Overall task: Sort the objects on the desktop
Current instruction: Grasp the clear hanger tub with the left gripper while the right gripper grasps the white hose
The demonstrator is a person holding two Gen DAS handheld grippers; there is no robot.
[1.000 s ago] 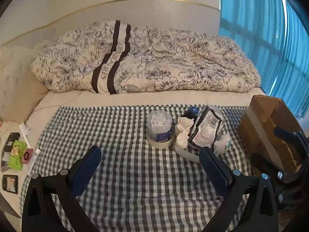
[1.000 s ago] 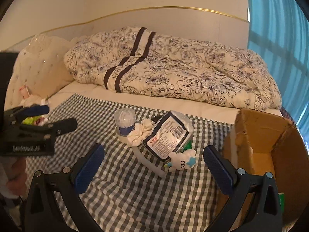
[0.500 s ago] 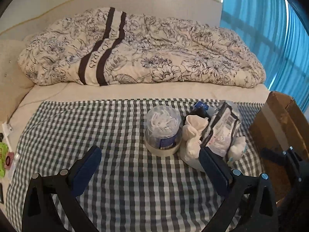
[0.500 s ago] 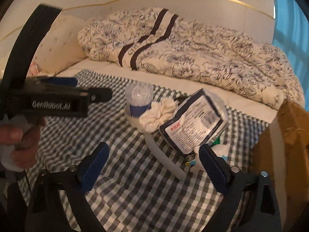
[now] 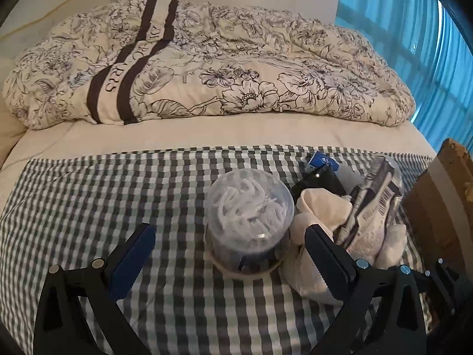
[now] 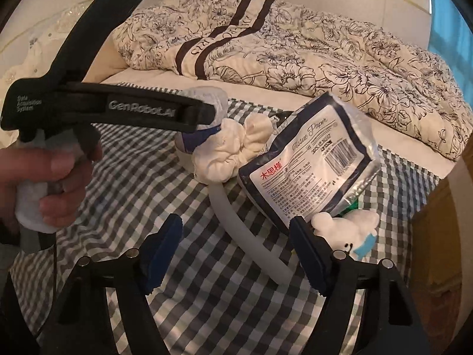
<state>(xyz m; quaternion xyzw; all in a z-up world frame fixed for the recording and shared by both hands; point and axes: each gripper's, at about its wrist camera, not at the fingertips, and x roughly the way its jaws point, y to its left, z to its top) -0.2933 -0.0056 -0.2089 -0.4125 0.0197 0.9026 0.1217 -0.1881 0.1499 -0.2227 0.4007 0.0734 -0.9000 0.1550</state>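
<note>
**While both grippers hang wide open, the pile hugs the right edge**

Left gripper point(image 5: 229, 250) has its jaws spread around the clear cotton-swab tub point(image 5: 249, 222), not touching. Right gripper point(image 6: 236, 250) gapes over the white headband point(image 6: 245, 233), below the tissue pack point(image 6: 310, 165). Bare checkered cloth point(image 5: 88, 195) fills the left; cardboard box point(image 5: 437, 207) crowds the right edge.

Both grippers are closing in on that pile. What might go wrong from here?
1. The cotton swab jar touches the cream scrunchie; the left gripper, open around the jar, may snag the fabric.
2. The tissue pack leans tilted on the pile and could slide if its neighbours shift.
3. The right gripper, also open, straddles the white headband near the plush toy.
</note>
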